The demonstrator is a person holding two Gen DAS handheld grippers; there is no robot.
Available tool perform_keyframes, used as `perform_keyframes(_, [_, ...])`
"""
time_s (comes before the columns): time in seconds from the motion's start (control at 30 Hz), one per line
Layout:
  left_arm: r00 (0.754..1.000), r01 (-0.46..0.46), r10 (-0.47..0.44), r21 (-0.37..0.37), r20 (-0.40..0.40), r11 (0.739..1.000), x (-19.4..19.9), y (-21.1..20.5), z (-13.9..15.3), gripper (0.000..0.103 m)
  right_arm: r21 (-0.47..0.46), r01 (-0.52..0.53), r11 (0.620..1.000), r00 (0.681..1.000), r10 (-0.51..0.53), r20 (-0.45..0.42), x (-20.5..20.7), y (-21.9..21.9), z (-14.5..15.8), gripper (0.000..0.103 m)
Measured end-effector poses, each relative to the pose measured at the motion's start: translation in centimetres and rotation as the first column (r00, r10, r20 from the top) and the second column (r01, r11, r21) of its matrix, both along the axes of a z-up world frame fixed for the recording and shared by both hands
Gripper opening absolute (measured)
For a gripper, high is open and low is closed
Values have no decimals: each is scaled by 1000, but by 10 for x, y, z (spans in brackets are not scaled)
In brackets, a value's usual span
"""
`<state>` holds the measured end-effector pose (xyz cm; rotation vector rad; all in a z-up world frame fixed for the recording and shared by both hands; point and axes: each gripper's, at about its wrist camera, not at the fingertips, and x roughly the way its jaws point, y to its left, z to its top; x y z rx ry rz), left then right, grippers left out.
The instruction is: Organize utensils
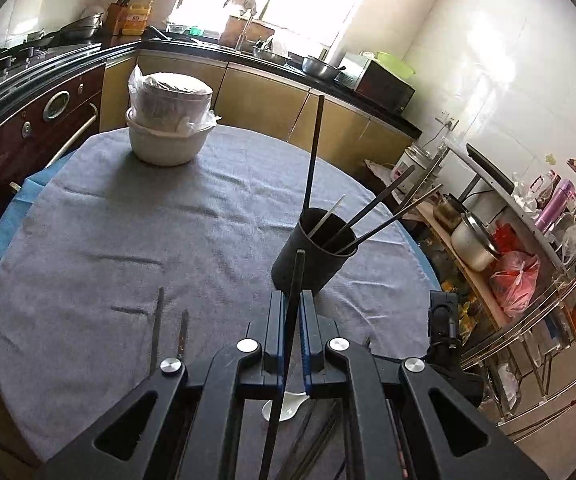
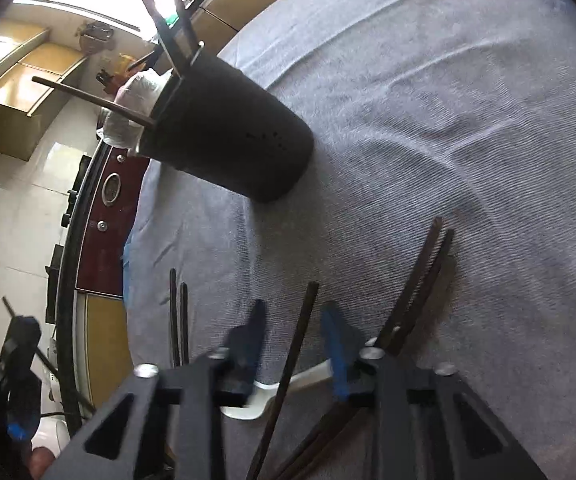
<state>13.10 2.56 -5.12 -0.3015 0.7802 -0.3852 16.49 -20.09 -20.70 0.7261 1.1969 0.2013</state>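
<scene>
With left gripper: shut tight on one chopstick, tip raised toward cup, just short of the rim and not yet over it. With right gripper: jaws apart and blurred, straddling a second chopstick without visibly pressing it; cup well ahead, up and to the left. Roughly midway through, by the look of it. On table, cup upright and already holding several utensils. Left to do: dropping in the clamped chopstick, then lifting the right pair and left pair flanking the right gripper, and lastly the spoon lying under its jaws.
</scene>
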Motion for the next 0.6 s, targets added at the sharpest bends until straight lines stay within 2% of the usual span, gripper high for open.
perform_keyframes(0.13, [1000,-5,5,2,-6,1000,-4,3,-2,7,-32,-11,999,998,13,59,-6,7,12,9])
perform_keyframes(0.3, [1000,-14,14,-12,14,1000,-13,8,6,7,-33,-27,999,981,33,189,-17,8,50,8])
perform_keyframes(0.47, [999,-19,19,-6,43,1000,-19,10,15,7,-85,-43,995,937,70,342,-32,16,97,7])
perform_keyframes(0.6, [999,-33,33,20,1,999,-10,15,6,7,-141,-33,989,908,89,410,-42,20,118,7])
